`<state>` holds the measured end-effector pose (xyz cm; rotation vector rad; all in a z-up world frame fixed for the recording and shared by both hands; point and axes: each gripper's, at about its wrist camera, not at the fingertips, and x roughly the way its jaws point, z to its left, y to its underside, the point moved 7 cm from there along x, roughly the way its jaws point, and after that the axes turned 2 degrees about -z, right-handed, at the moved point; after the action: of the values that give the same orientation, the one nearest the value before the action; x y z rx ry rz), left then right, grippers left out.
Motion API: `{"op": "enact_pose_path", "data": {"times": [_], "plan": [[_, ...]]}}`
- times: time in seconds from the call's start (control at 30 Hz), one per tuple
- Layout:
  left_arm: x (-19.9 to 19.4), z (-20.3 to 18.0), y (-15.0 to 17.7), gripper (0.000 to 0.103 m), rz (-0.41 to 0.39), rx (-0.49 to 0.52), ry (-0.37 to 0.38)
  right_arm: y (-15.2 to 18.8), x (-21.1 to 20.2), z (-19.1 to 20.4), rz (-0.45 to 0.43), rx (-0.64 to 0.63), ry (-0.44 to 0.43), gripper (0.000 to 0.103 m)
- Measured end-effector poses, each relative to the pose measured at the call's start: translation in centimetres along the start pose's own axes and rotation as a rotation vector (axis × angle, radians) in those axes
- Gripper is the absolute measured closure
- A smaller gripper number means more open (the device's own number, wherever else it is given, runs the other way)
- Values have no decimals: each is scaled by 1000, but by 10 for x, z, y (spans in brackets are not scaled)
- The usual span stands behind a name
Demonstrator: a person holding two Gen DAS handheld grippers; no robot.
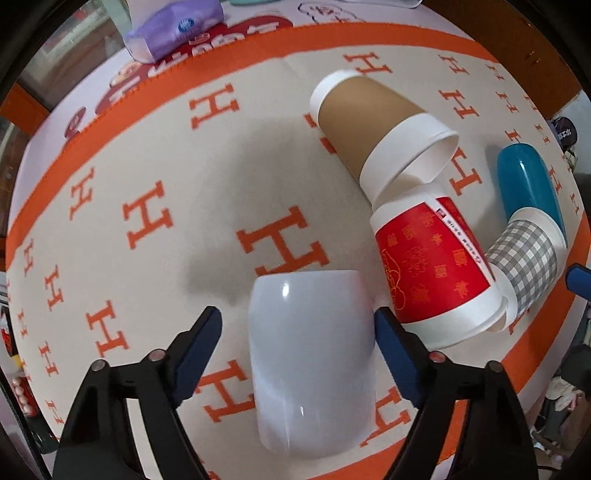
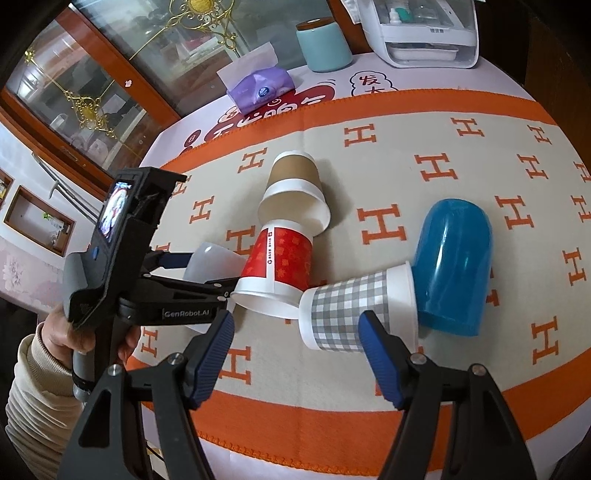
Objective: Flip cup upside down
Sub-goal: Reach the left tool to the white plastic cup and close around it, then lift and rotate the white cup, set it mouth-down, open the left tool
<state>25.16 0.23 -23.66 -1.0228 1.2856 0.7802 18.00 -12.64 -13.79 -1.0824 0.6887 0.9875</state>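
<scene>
A white glossy cup (image 1: 310, 354) lies between the fingers of my left gripper (image 1: 297, 321), which is open; the right finger touches the cup's side, the left finger stands apart. In the right wrist view the same cup (image 2: 212, 258) shows behind the left gripper (image 2: 207, 273). A brown paper cup (image 1: 373, 122), a red paper cup (image 1: 432, 266) and a grey checked cup (image 1: 524, 266) lie on their sides. A blue cup (image 2: 452, 262) stands upside down. My right gripper (image 2: 295, 328) is open and empty, just in front of the checked cup (image 2: 351, 306).
An orange and cream cloth (image 1: 147, 221) with H letters covers the table. A purple tissue pack (image 2: 260, 88), a teal canister (image 2: 323, 44) and a white appliance (image 2: 421, 33) stand at the far edge. A glass cabinet (image 2: 92, 85) is beyond.
</scene>
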Motion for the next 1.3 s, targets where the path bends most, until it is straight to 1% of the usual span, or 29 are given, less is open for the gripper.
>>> {"op": "enact_pose_path", "data": {"times": [0.07,0.1,0.13,0.2,0.43,0.57,0.6,0.63,0.8,0.93,0.97,1.03,1.07,1.17,1.2,1.27,1.3], "plan": [[5,2,1,30,16,-17,16,0,-1,-1,-3,5,-2,33],[7,3,2,37,26,-28,29,0,-1,-1,-4,7,-3,33],[10,4,4,39,41,-50,48,0,-1,-2,-4,9,-5,33],[11,8,6,40,41,-86,69,1,-2,-2,-5,12,-7,33],[5,19,20,41,34,-187,87,7,-7,-2,-9,20,-20,33],[-11,20,33,41,19,-211,94,10,-16,0,-23,20,-31,33],[-21,24,46,41,14,-212,93,12,-18,0,-25,20,-33,33],[-27,23,51,41,11,-211,92,13,-20,0,-27,22,-37,33],[-54,6,78,41,16,-209,114,26,-29,-4,-35,29,-48,33],[-68,-18,110,41,23,-222,149,44,-30,-10,-23,41,-48,33],[-70,-28,113,41,22,-227,153,50,-29,-13,-14,45,-48,33],[-71,-40,128,41,18,-250,186,61,-27,-19,1,52,-42,33],[-71,-44,131,41,16,-260,198,66,-25,-22,9,57,-38,33],[-68,-64,150,41,-10,-311,250,78,-20,-32,31,82,-33,33],[-64,-70,147,41,-13,-322,260,82,-19,-36,39,93,-32,33],[-59,-77,154,40,-19,-356,293,87,-17,-41,49,108,-31,33],[-55,-77,157,40,-19,-365,298,89,-16,-43,52,113,-32,33]]}}
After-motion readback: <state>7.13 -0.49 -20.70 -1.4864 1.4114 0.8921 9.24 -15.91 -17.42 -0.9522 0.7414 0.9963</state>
